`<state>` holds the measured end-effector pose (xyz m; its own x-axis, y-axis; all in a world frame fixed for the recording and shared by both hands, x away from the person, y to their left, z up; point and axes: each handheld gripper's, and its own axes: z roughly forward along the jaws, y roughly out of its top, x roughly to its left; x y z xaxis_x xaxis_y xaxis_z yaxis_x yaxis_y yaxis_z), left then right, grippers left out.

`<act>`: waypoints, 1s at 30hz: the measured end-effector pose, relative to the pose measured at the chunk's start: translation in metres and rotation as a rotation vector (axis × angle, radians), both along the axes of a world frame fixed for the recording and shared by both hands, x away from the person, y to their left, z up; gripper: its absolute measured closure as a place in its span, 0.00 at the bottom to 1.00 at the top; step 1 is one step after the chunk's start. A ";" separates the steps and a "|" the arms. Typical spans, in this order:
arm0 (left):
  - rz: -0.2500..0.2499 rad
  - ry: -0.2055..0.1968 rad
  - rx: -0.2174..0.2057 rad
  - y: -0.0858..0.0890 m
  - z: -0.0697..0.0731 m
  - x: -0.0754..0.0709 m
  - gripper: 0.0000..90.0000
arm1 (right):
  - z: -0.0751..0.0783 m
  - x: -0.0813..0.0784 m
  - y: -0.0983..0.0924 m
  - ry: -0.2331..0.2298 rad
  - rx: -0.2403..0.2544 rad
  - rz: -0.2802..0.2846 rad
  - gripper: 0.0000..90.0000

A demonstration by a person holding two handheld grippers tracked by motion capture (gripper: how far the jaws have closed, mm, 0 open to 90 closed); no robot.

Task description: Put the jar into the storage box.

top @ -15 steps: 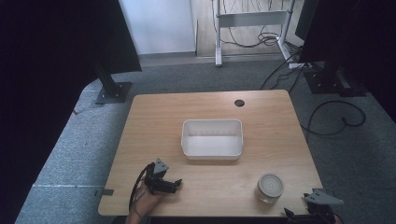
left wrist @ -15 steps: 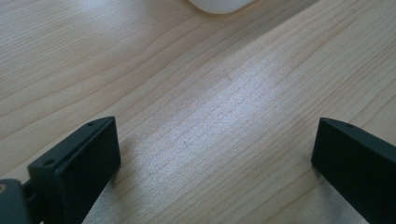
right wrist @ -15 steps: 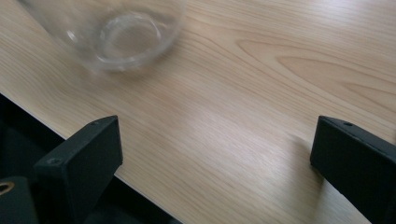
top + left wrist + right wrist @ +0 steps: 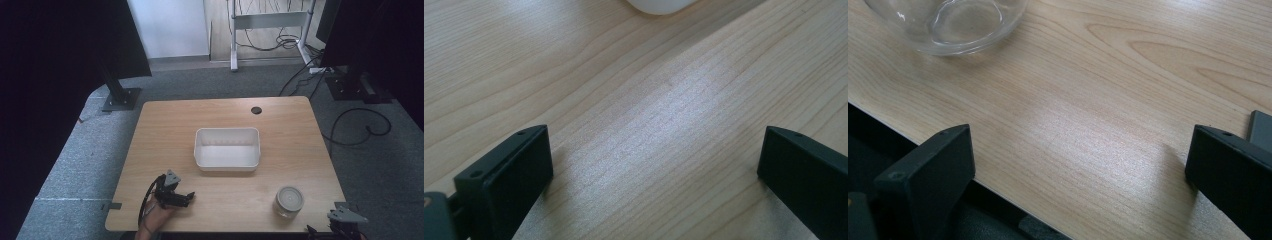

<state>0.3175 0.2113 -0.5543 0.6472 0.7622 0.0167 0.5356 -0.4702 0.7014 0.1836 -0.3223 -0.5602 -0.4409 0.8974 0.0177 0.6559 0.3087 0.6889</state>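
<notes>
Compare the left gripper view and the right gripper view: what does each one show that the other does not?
Left gripper view alone: a rounded corner of the white tray at the top edge. Right gripper view alone: the base of the clear glass jar at the top left, and the table's near edge with dark space below it. Both share the light wooden table and, for each, an open claw with nothing between its black jaws, as with the right claw.

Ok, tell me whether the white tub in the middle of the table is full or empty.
Empty. The high view looks down into the white tub and shows only its bare white floor and walls, nothing lying inside.
</notes>
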 end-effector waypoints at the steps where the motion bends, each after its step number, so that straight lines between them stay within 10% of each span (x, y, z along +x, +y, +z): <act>1: 0.000 0.000 0.000 0.000 0.000 0.000 0.01 | 0.000 0.000 0.000 -0.001 0.000 0.004 0.00; 30: 0.001 0.000 0.000 0.000 0.000 0.000 0.01 | 0.014 -0.002 0.009 -0.013 0.032 0.071 0.05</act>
<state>0.3176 0.2114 -0.5542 0.6466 0.7626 0.0170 0.5359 -0.4701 0.7013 0.1819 -0.3129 -0.5463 -0.5034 0.8632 0.0394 0.6239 0.3316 0.7077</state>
